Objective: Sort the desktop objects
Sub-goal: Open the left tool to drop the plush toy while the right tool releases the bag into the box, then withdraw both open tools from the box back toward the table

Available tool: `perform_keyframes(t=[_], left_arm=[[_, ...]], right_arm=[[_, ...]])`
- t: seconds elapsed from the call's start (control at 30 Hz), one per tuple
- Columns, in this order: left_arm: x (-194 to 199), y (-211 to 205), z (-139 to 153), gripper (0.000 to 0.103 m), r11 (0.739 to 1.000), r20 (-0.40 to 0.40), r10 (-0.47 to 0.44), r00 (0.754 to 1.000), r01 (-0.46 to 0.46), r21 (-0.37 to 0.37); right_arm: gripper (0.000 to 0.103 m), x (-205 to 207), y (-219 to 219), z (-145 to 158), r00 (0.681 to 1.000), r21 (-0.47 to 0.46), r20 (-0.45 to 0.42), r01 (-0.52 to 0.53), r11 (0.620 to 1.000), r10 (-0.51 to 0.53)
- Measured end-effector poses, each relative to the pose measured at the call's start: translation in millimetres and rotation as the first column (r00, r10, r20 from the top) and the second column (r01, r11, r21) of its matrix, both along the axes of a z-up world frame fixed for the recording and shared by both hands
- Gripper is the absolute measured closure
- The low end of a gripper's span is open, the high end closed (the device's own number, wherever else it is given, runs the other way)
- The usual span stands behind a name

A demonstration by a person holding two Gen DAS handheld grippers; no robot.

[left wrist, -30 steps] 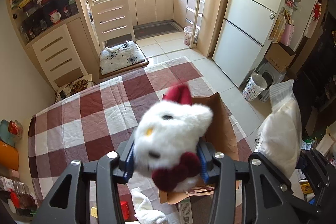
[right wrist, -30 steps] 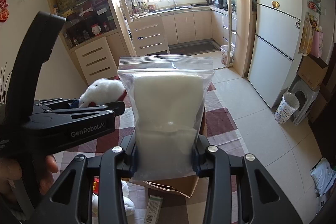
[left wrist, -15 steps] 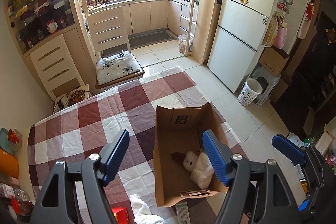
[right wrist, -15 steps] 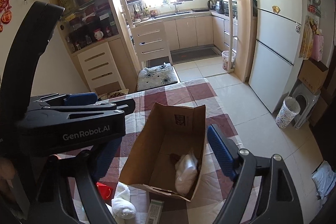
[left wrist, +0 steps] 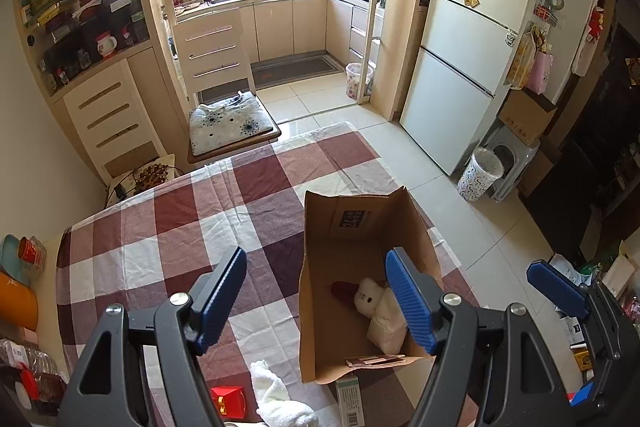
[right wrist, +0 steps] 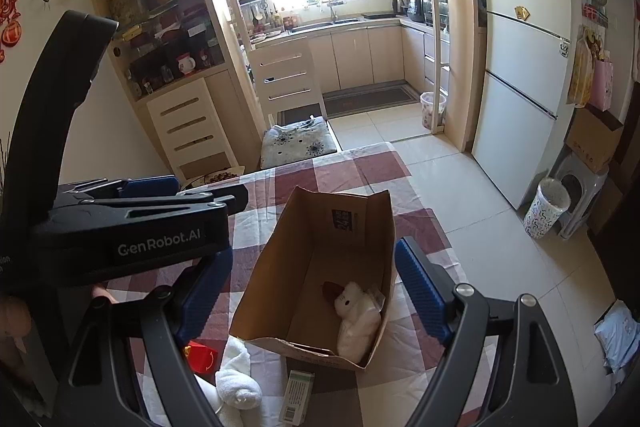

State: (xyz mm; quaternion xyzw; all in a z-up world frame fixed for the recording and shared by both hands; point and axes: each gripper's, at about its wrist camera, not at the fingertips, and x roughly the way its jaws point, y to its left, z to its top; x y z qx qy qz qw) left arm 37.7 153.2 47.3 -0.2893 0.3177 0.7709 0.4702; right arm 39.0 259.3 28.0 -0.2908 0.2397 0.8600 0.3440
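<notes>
Desktop objects were partly sorted at this moment: the left tool (left wrist: pixel 316 301) hung empty at the bottom centre of its frame with its blue pads spread wide apart, and the right tool (right wrist: pixel 316 291) was likewise spread and empty in the lower middle of its own view. A second earlier the left tool had been clamped on the plush toy (left wrist: pixel 368 299) and the right on the zip bag (left wrist: pixel 386 323) of white stuffing; half a second ago both had already let go. Both items now lay inside the cardboard box (left wrist: pixel 320 307), at its lower right corner, touching each other, so I judge that this pair was finished and fresh pickups were due. Seen from the left wrist, the toy sat just beyond and between the pads, close against the right pad. Outward from the tools, at the bottom edge of both frames, waited the likely remaining things on the checked surface (left wrist: pixel 168 219): a rolled white towel (left wrist: pixel 280 399), a small red carton (left wrist: pixel 228 401) to its left, and a slim green-and-white packet (left wrist: pixel 348 397) touching the box's near wall. The far half of the surface, toward the upper frame, carried nothing.
</notes>
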Motion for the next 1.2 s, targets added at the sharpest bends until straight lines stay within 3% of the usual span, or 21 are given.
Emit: perform_keyframes(t=[0.77,1.2], left_arm=[[8,-21,-2,0.029,1.000,0.009,0.021,1.000,-0.021,-0.016],[22,-47,3,0.029,0.999,-0.003,0.033,0.999,-0.033,-0.015]], right_arm=[[0.018,9,-21,3,1.000,-0.003,0.013,0.006,1.000,-0.006],[0.018,34,-40,14,0.999,0.017,0.002,0.049,0.999,-0.049]])
